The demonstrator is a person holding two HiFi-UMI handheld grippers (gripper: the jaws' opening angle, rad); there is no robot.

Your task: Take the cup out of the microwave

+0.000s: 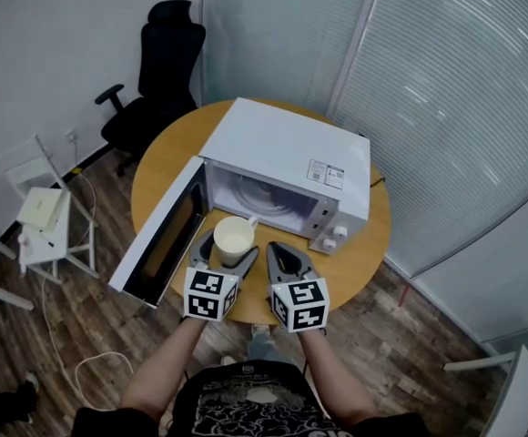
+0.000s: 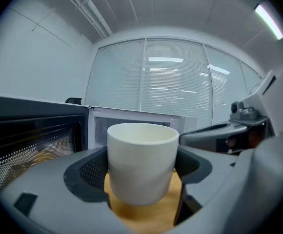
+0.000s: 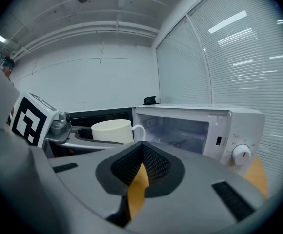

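Observation:
A cream cup (image 1: 233, 239) with a handle sits between the jaws of my left gripper (image 1: 232, 247), just in front of the open white microwave (image 1: 287, 167), outside its cavity. In the left gripper view the cup (image 2: 142, 162) fills the gap, both pads against its sides, over the wooden table (image 2: 146, 216). My right gripper (image 1: 284, 256) hovers beside it on the right, its jaws shut with nothing between them (image 3: 140, 172). The right gripper view shows the cup (image 3: 113, 130) to the left and the microwave (image 3: 200, 128) cavity ahead.
The microwave door (image 1: 162, 235) hangs open to the left over the table's edge. The round wooden table (image 1: 350, 262) is small. A black office chair (image 1: 155, 80) stands behind, a white stool (image 1: 45, 221) to the left, glass walls with blinds to the right.

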